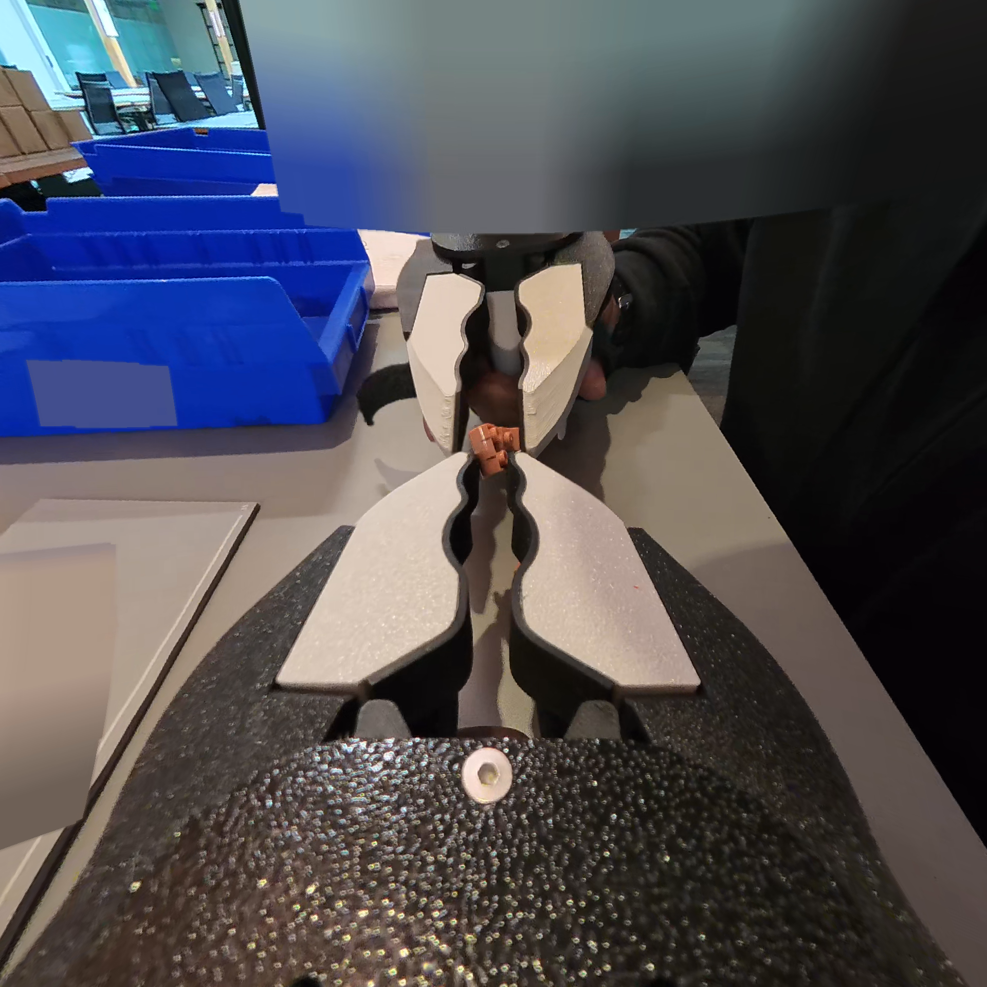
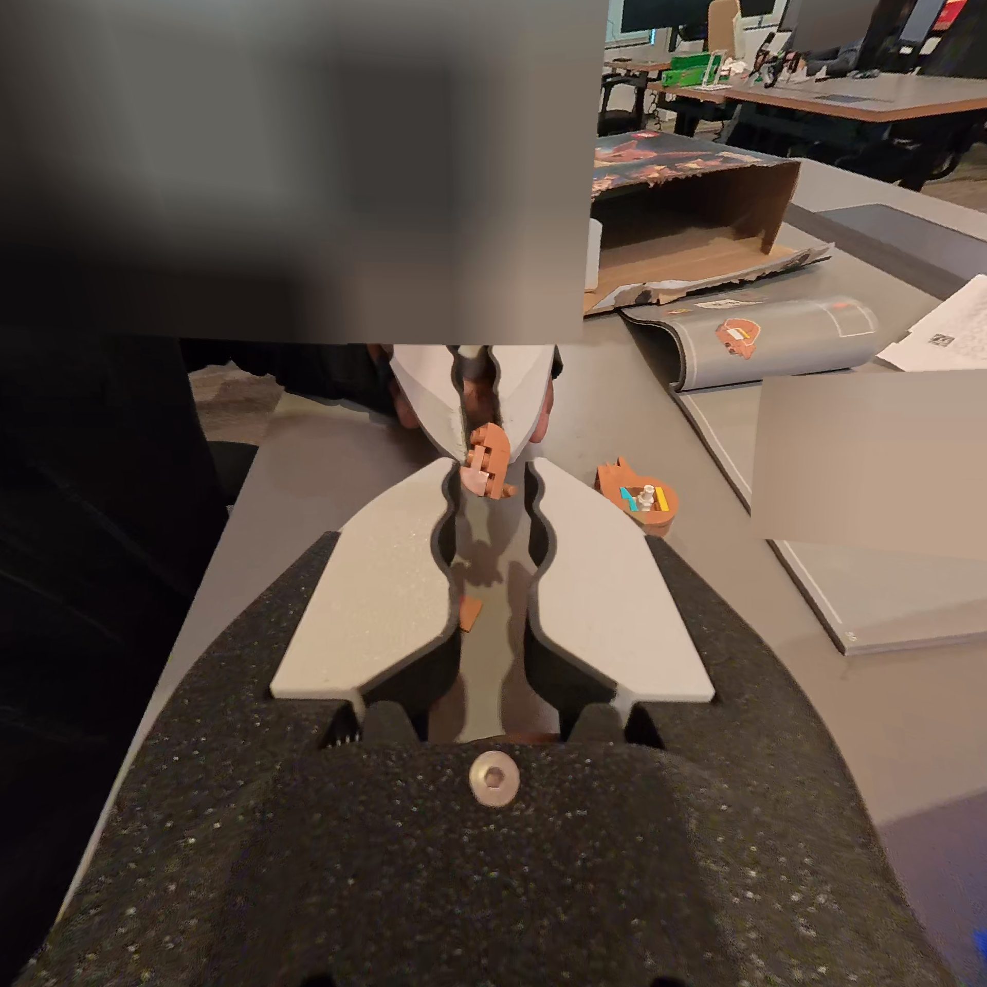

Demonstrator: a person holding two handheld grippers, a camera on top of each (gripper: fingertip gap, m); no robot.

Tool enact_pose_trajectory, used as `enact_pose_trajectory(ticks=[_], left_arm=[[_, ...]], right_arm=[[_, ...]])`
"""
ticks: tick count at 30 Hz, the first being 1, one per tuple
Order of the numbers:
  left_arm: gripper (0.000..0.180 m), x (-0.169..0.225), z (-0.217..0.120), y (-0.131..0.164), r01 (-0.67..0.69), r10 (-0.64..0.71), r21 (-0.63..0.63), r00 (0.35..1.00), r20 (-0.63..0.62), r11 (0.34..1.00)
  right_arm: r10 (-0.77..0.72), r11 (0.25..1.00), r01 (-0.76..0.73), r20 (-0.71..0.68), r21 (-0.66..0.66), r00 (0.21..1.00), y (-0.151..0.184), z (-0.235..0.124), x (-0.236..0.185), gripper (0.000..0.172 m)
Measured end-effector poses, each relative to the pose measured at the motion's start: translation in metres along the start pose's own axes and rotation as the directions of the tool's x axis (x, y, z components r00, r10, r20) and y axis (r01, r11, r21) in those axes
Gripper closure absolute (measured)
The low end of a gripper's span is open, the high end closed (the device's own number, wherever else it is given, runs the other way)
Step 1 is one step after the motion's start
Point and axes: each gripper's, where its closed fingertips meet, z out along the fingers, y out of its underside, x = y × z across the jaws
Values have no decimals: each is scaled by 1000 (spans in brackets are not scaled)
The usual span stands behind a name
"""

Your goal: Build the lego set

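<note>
Item: small brown brick assembly point(image 1: 491, 448), above a grey table point(image 1: 641, 507).
- Left gripper point(image 1: 492, 460): clamped on the assembly, pads pressing both sides.
- Right gripper point(image 2: 491, 470): tip to tip with the left, jaws apart, one pad clear of the assembly.
- Blue bin point(image 1: 160, 331): label blurred.
- Booklet point(image 2: 747, 342): print too small to read.

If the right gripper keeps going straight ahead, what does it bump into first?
Probably the small brown brick piece just beyond its tips, which the left gripper facing it holds. The right gripper stands open. Depth is hard to judge.
</note>
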Motion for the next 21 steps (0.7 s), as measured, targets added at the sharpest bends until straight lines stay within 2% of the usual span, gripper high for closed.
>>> enact_pose_trajectory(ticks=[7, 10, 21], left_arm=[[171, -5, 2, 9, -105, 112, -85, 990, 80, 991], [171, -3, 4, 12, -103, 109, -97, 992, 66, 990], [171, 10, 1, 3, -132, 131, -24, 991, -30, 991]], right_arm=[[-111, 991, 106, -59, -84, 992, 8, 1, 3, 152], [-115, 989, 110, -47, -101, 992, 12, 3, 0, 153], [79, 997, -78, 151, -16, 985, 3, 0, -15, 157]])
